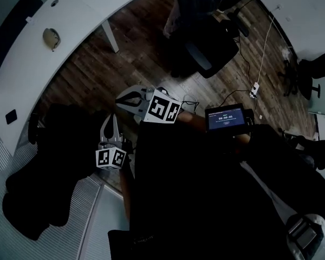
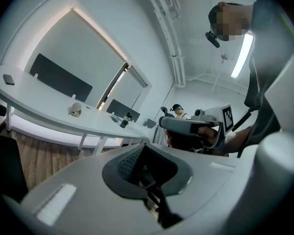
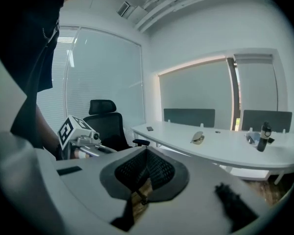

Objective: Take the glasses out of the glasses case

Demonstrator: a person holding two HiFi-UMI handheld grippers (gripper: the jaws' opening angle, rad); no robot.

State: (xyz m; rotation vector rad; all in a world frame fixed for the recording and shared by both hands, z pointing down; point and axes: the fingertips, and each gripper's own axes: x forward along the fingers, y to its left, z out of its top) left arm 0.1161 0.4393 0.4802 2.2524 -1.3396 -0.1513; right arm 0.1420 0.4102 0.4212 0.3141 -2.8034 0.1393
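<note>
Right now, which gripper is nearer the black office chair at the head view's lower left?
Left. The left gripper hovers just beside the black office chair; the right gripper sits farther off, up and right of it.

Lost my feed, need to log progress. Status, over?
Left gripper shut, empty; right gripper same. Probable glasses case sits on white desk, untouched. Black chair beside left gripper.

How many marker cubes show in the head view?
2. The left cube rides on the left tongs, lower left of centre; the right cube on the right tongs, above and right of it. None seems hidden.
</note>
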